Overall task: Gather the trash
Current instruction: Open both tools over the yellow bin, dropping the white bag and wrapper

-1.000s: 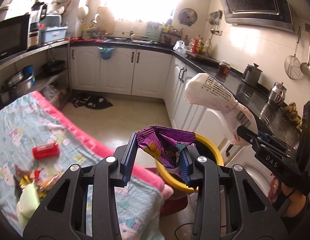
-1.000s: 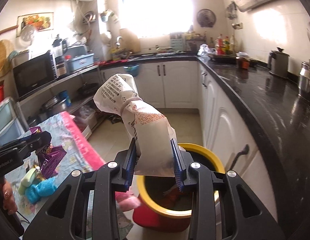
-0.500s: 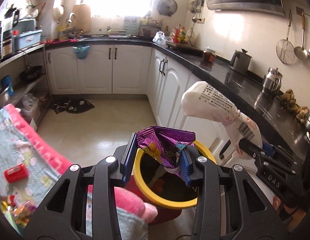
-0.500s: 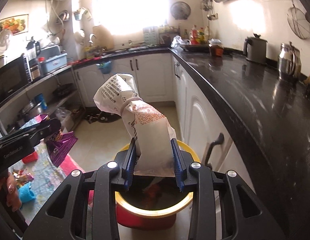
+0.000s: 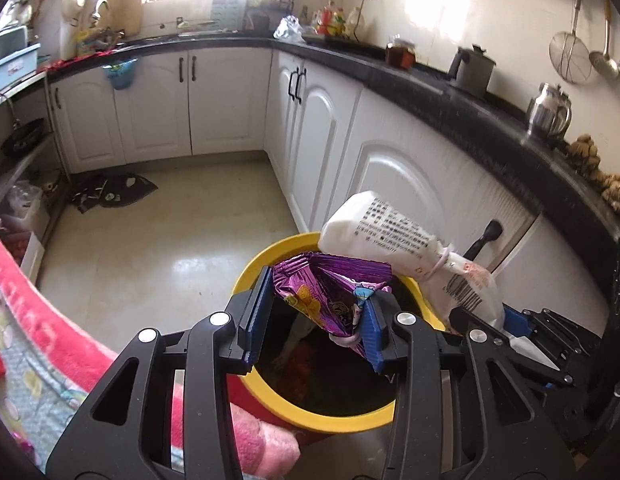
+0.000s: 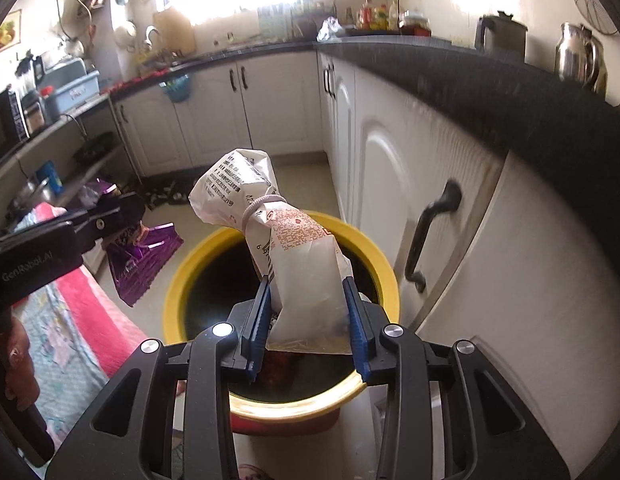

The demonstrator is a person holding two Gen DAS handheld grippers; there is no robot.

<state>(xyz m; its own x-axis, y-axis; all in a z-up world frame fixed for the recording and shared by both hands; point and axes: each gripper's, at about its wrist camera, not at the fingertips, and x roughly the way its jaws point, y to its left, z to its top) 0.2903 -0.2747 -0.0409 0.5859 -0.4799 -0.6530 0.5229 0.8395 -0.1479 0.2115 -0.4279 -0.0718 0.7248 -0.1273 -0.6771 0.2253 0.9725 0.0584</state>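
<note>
My left gripper [image 5: 315, 316] is shut on a crumpled purple snack wrapper [image 5: 329, 284] and holds it over the mouth of a yellow-rimmed red trash bin [image 5: 270, 384]. My right gripper [image 6: 308, 320] is shut on a white printed bag tied with a rubber band [image 6: 290, 248] and holds it upright over the same bin [image 6: 178, 280]. The white bag also shows in the left wrist view [image 5: 405, 252], and the purple wrapper in the right wrist view [image 6: 144, 256]. Dark trash lies inside the bin.
White kitchen cabinets [image 5: 389, 176] with a black handle [image 6: 429, 236] stand just right of the bin under a dark counter [image 5: 489, 120]. A table with a pink-edged patterned cloth [image 5: 38, 320] lies left of the bin. Dark items lie on the tiled floor [image 5: 114, 192].
Both grippers have moved away from the table toward the bin and tilted down. They now hold the wrapper and the white bag over its opening.
</note>
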